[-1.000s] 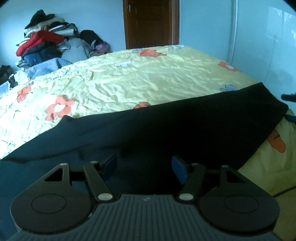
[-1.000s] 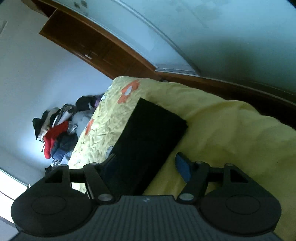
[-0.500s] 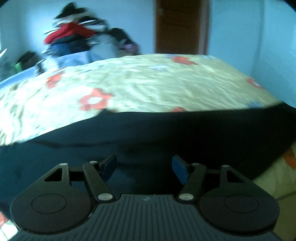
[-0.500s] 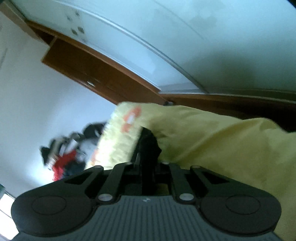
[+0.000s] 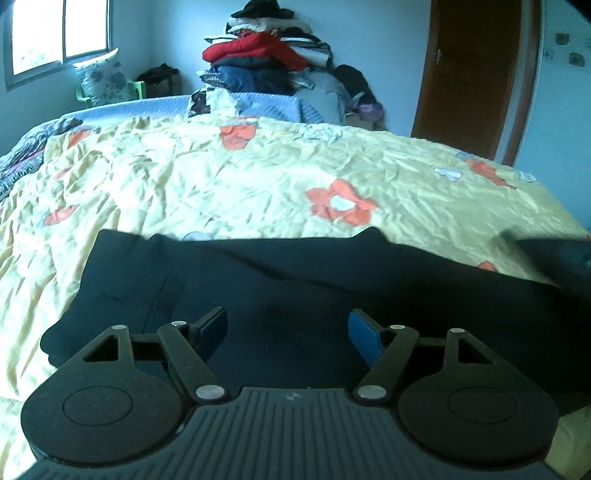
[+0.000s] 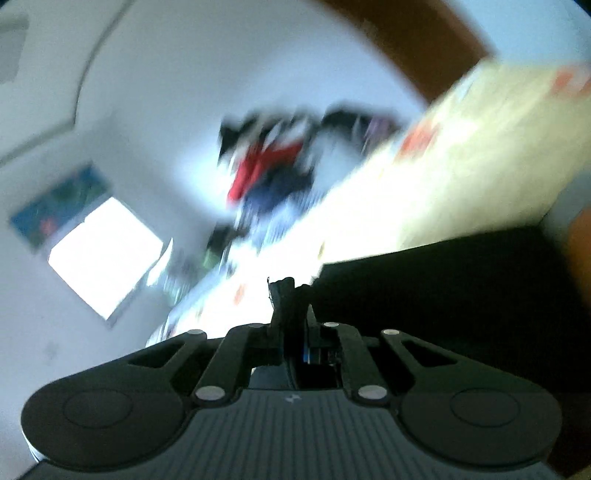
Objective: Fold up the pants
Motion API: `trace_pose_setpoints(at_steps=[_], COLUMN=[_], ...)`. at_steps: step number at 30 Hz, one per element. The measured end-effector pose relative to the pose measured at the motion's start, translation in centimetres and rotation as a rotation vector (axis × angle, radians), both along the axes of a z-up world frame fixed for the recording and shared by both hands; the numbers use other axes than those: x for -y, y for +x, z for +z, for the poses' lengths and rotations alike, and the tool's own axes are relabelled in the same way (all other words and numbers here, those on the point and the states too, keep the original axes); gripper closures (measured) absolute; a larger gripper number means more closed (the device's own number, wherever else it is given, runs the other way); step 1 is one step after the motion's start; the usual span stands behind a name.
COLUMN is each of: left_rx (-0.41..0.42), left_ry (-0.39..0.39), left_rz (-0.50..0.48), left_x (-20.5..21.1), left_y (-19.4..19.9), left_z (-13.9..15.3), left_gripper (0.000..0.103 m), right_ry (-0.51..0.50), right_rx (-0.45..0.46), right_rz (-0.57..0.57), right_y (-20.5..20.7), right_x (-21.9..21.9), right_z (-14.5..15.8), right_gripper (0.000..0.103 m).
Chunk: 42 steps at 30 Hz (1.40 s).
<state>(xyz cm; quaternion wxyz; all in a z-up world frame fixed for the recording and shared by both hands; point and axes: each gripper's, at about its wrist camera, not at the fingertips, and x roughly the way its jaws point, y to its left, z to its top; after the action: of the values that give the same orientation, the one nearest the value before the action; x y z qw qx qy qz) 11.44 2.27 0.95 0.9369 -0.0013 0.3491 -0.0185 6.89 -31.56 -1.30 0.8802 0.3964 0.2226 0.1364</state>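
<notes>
Dark navy pants (image 5: 295, 288) lie spread across the near part of a yellow flowered bedspread (image 5: 258, 177). My left gripper (image 5: 288, 330) is open and empty, hovering just above the pants' middle. In the blurred right wrist view, my right gripper (image 6: 293, 314) is shut on an edge of the pants (image 6: 443, 288), which hang dark to its right. At the far right of the left wrist view a lifted, blurred part of the pants (image 5: 546, 254) shows.
A tall pile of clothes (image 5: 266, 62) stands beyond the bed's far edge. A brown door (image 5: 476, 74) is at the back right, a window (image 5: 55, 33) at the back left. A patterned pillow (image 5: 103, 81) sits near the window.
My right gripper has closed on the pants' edge and swung fast, lifting it. My left gripper has shifted left along the pants and stays open.
</notes>
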Motion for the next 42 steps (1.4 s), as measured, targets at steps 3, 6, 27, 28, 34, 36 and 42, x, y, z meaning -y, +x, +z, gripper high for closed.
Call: trace_pose_setpoints(at_steps=[3,6,27,28,34,36,42], left_rx=[-0.005,-0.006,-0.063,-0.078,-0.018,-0.060,0.031], left_ry=[0.001,-0.005,0.152,0.152,0.071,0.096,0.094], left_rz=[0.005,-0.002,-0.334,-0.337,-0.327,-0.338,-0.312], left_x=[-0.3,-0.2,11.5,11.4,9.8,10.4,9.9], left_y=[0.0,0.1,2.2,2.1,0.6,1.4,0.2], left_z=[-0.3,-0.4,-3.9,-4.4,-3.1,-4.0,-3.3], left_gripper=[0.027,0.027,0.017,0.018,0.017,0.017,0.018], right_ry=[-0.002,-0.084,-0.727,-0.736,-0.795,-0.782,-0.795], right_rx=[-0.068,-0.101,-0.163,-0.172,-0.131,-0.128,-0.144], right_rz=[0.129,0.211,0.108,0.079,0.062,0.133,0.080], right_y=[1.5,1.9,1.8,2.2,1.2,1.0,0.0], right_x=[-5.1,-8.9,-1.3,-1.0,-1.7,-2.6,-3.6], right_z=[-2.3,-3.1,0.2,-0.3,0.6,0.5,-0.2], right_gripper=[0.095,0.094,0.081,0.081,0.076,0.065,0.049])
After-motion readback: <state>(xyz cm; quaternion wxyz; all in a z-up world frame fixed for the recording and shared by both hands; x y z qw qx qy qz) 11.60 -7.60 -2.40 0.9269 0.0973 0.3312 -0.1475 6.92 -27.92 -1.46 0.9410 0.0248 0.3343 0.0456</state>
